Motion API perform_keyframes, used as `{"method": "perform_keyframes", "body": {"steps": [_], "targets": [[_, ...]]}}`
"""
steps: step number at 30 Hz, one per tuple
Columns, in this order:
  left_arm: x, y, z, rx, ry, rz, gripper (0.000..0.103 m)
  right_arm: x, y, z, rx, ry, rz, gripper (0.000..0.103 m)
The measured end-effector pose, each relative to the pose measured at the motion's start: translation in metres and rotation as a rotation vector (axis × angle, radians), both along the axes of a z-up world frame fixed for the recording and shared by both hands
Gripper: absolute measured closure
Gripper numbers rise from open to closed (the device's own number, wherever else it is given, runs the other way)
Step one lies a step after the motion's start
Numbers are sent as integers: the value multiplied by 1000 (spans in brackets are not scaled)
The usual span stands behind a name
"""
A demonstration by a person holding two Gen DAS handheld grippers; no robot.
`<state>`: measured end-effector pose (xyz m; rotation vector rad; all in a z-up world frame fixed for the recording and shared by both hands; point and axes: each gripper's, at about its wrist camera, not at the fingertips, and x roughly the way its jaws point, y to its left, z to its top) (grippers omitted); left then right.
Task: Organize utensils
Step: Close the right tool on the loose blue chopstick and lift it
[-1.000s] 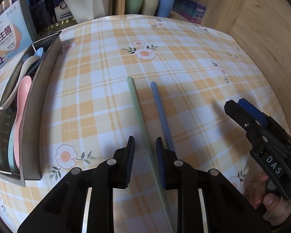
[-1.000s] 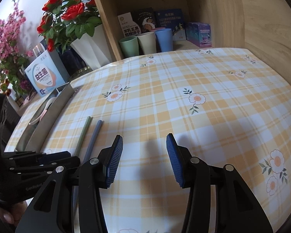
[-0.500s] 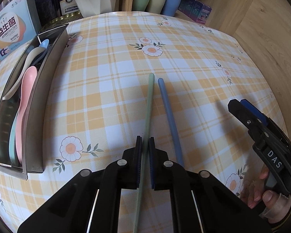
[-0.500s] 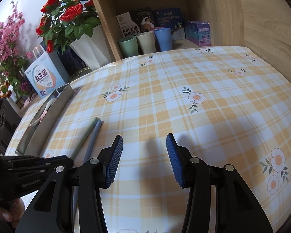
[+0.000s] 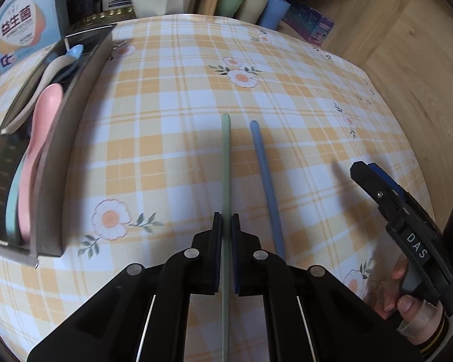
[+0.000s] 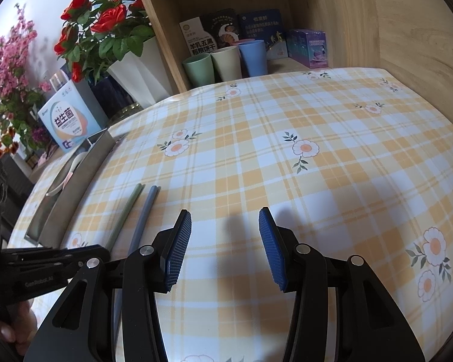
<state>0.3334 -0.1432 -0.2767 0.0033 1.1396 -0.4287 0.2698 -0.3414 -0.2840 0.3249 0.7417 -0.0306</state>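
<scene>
The green chopstick [image 5: 226, 163] is pinched in the left gripper [image 5: 225, 241], pointing toward twelve o'clock above the checked tablecloth [image 5: 287, 96]. The blue chopstick [image 5: 265, 181] lies just beside it at three o'clock. The metal tray [image 5: 66, 138] of spoons [image 5: 42, 126] sits at nine o'clock. The right gripper [image 6: 225, 241] hangs agape, holding nothing.

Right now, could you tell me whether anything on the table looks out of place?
Only the blue chopstick: it lies loose on the tablecloth, while spoons sit in the metal tray. The left gripper is shut on the green chopstick; the right gripper is open. Nothing looks spilled or damaged.
</scene>
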Motion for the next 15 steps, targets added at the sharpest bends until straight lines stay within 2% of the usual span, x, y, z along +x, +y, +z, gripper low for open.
{"method": "perform_keyframes", "body": {"steps": [4, 10, 15], "targets": [[-9, 12, 7, -7, -17, 20, 97, 0, 1, 0, -2, 6, 4, 57], [-28, 32, 32, -11, -88, 22, 97, 3, 5, -1, -17, 17, 30, 57], [-38, 52, 42, -28, -118, 50, 97, 5, 19, 2, -84, 41, 62, 57]]}}
